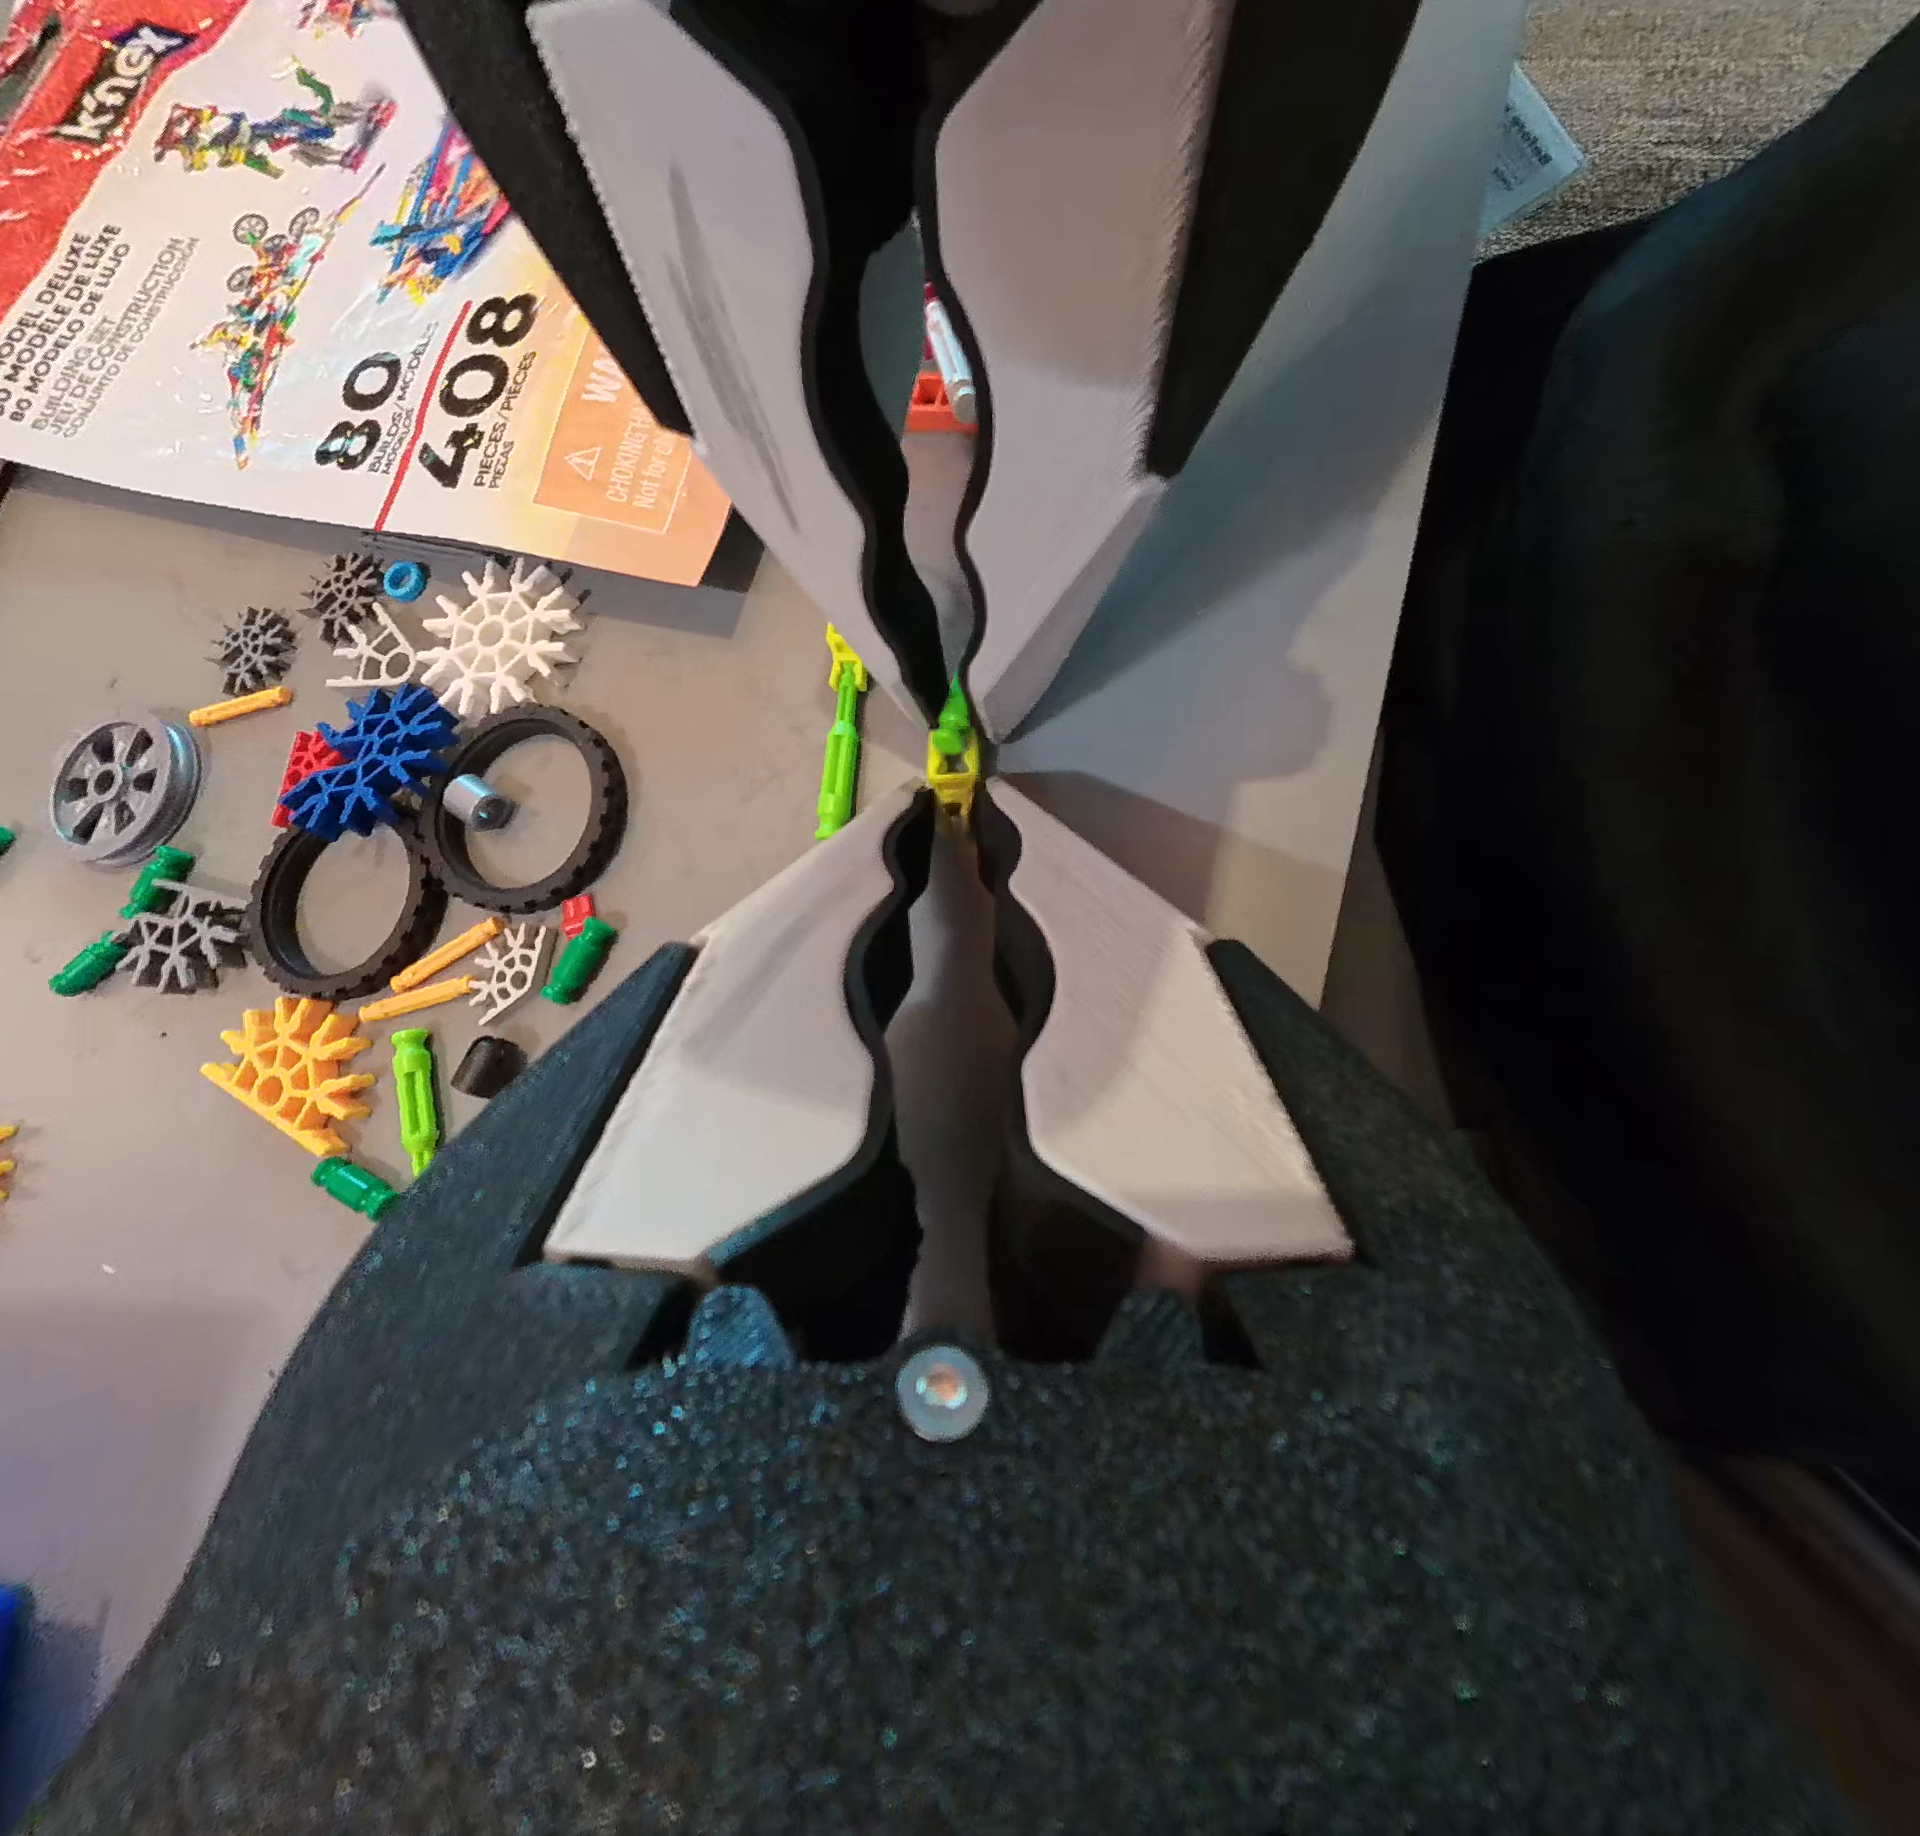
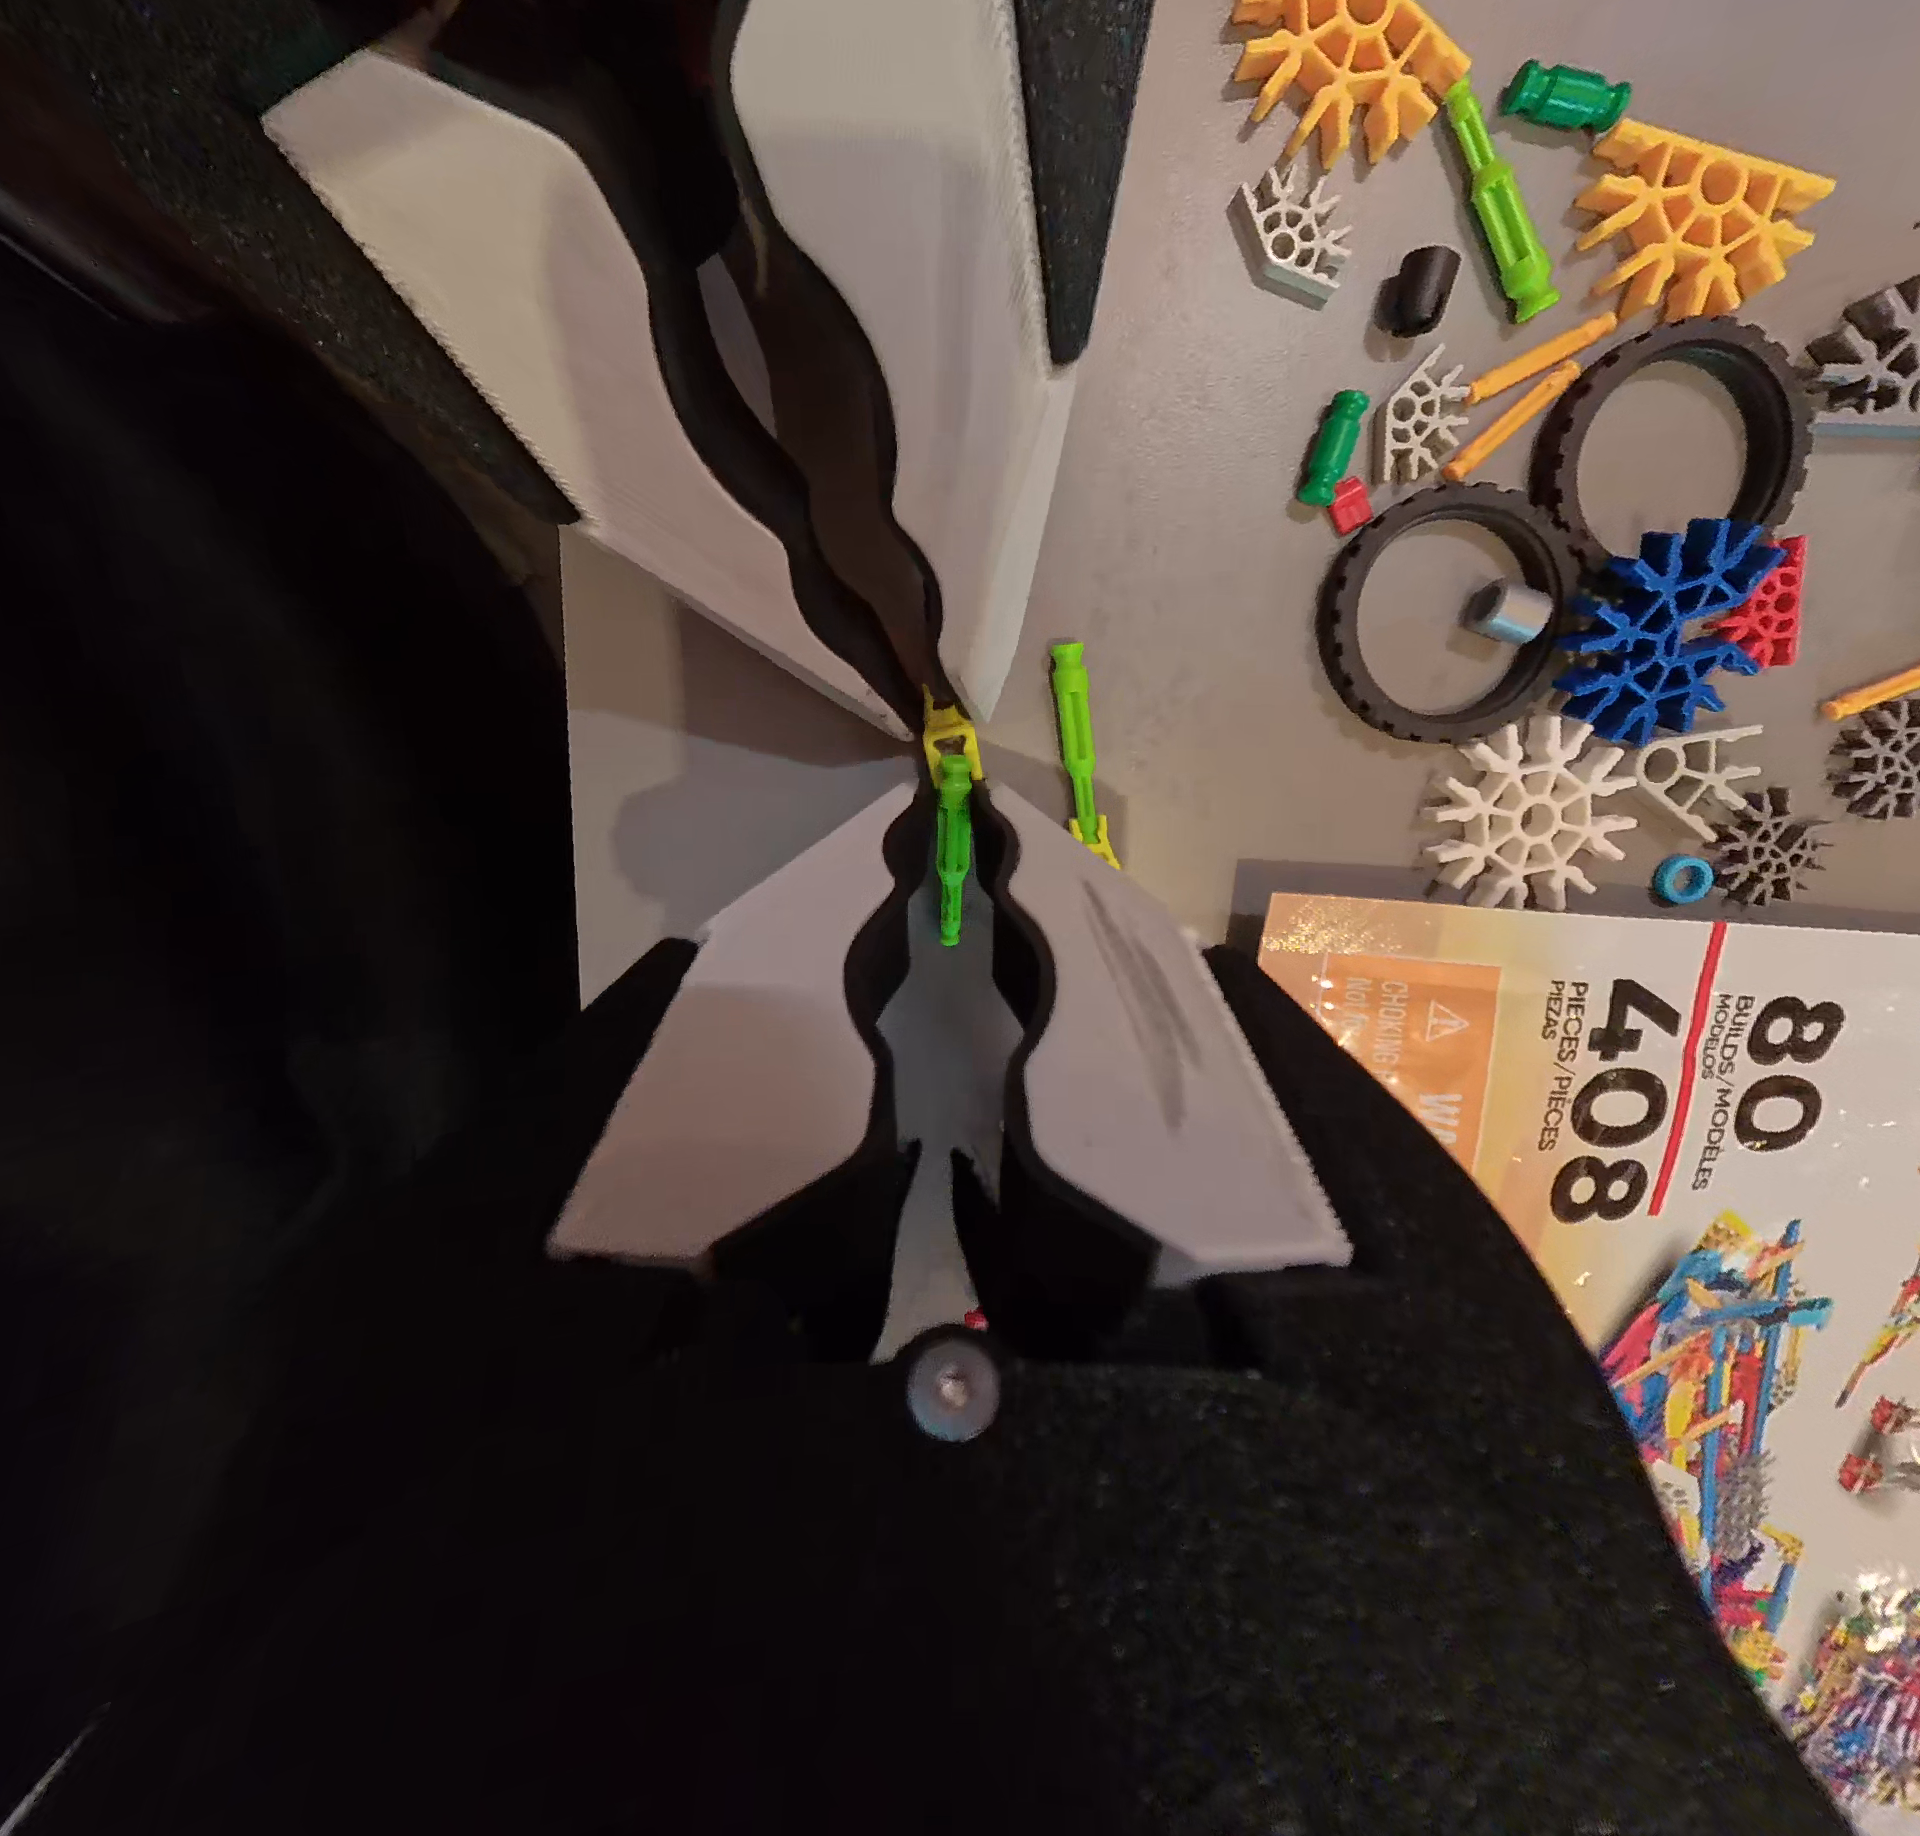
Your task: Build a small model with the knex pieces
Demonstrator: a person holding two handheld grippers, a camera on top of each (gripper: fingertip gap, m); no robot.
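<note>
A pale grey tabletop (image 1: 156, 1267) fills both views, its near edge giving way to dark floor or clothing beyond. The two grippers meet tip to tip right above that edge. The left gripper (image 1: 951, 820) comes in from the bottom of its own view, fingers pressed together on a small yellow connector (image 1: 952, 770). Opposite it, the right gripper (image 2: 954, 820) pinches a short bright green rod (image 2: 952, 851), whose tail runs back between the wavy black pads while its head sits in the yellow connector's clip. Each piece seems gripped close to its end, likely so the joint stays exposed between the two sets of tips and both parts line up along one axis.

Just beside the joint a second green rod (image 2: 1072, 737) lies on the table, with another yellow clip on its end. Further out, well apart from the grippers, a loose pile: two black tyres (image 2: 1444, 612), a blue snowflake connector (image 2: 1662, 623), a white snowflake connector (image 2: 1527, 815), orange fan connectors (image 2: 1340, 30), a grey wheel hub (image 1: 123, 784). A glossy printed box (image 2: 1662, 1163) lies flat near the right gripper.
</note>
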